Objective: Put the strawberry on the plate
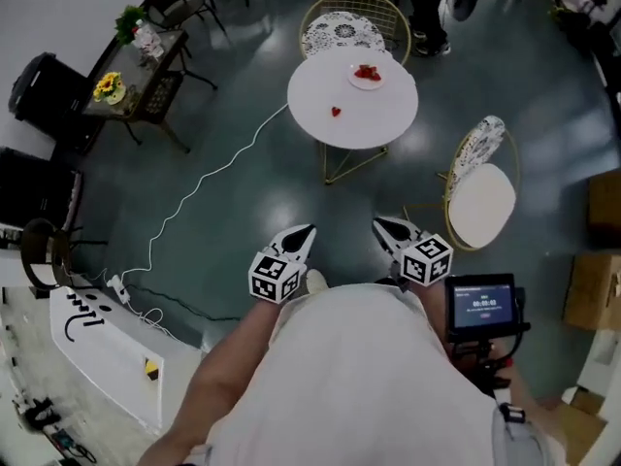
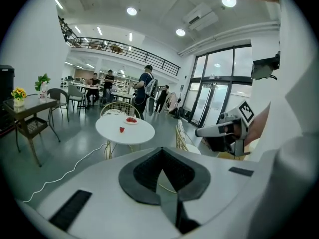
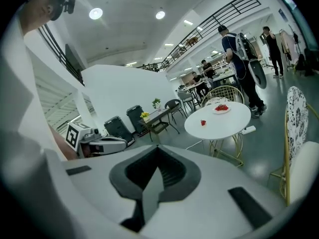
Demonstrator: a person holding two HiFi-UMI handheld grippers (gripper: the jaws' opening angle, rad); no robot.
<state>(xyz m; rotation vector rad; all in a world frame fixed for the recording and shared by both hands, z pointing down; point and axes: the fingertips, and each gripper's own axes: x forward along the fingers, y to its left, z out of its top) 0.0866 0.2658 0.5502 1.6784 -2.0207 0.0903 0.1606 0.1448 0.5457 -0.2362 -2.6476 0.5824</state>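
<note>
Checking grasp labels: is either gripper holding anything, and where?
Nothing held: left gripper and right gripper both shut, empty; strawberry lies on the table.

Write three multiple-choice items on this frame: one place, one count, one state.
1. The single loose red strawberry lies: A on the round white table, apart from the small white plate; B on that plate; C in a bowl.
2. Gold wire chairs by the table: A one; B two; C four.
3. Left gripper and right gripper are: A shut, empty; B wide open; C holding strawberries.
A, bare tabletop surrounds it; B, one behind, one right; A, jaws meet on nothing.
</note>
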